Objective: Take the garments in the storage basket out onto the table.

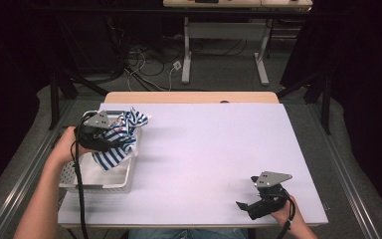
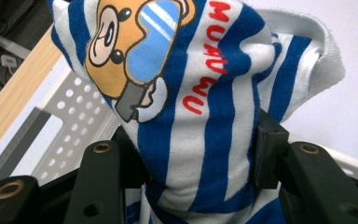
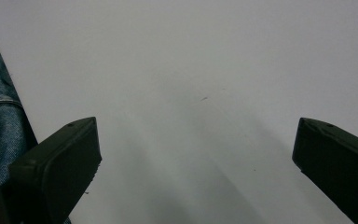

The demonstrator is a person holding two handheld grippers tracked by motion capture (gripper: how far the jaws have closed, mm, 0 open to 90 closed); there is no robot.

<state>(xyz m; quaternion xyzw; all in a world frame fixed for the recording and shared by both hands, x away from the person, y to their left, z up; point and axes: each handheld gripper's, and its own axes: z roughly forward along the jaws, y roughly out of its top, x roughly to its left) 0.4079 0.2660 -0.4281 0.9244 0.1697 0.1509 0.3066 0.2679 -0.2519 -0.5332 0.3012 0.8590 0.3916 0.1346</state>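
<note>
Left gripper (image 1: 110, 137): jaws clamped on a bunched blue-and-white striped cloth (image 1: 121, 139), pads pressing the fabric from both sides. Cloth (image 2: 200, 116) printed with a cartoon bear and red letters, lifted above a white perforated basket (image 1: 97, 177) at the left edge of the white table (image 1: 214, 159); lower folds hanging toward the basket floor. Right gripper (image 1: 252, 201): resting low near the front right edge of the table, well apart from cloth and basket. Jaws spread wide, nothing between them, bare tabletop beneath.
</note>
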